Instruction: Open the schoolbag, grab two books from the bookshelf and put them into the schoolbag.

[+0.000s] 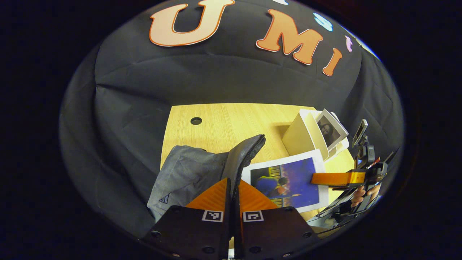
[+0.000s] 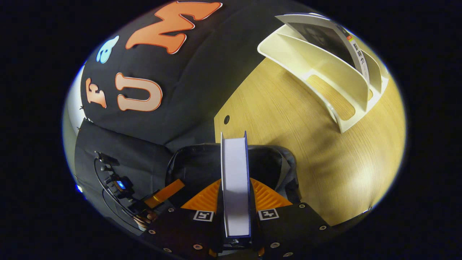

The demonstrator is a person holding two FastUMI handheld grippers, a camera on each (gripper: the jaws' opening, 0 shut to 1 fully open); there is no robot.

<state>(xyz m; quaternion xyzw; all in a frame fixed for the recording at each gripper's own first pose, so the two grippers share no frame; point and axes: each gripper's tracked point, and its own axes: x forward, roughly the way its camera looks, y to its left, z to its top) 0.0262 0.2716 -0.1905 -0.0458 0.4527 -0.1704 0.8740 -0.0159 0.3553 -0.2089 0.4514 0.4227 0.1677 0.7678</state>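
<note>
The right gripper (image 2: 235, 202) pinches a thin white-edged book (image 2: 235, 173) edge-up above the open mouth of the grey fabric schoolbag (image 1: 184, 177) at the wooden table's (image 2: 288, 144) near edge. The left gripper (image 1: 232, 202) clamps the bag's dark rim. One book (image 2: 325, 36) stands in the white plastic bookshelf (image 2: 325, 68) at the far edge, so roughly half seems left.

the left gripper (image 1: 232, 195) has its fingers (image 1: 213, 196) drawn nearly together, pinching a thin edge between them. the right gripper (image 2: 235, 195) is closed on a flat thing held upright and edge-on between its fingers (image 2: 265, 196); a hand (image 1: 361, 195) grips that tool's handle, reaching in from the right of the left gripper view.
</note>
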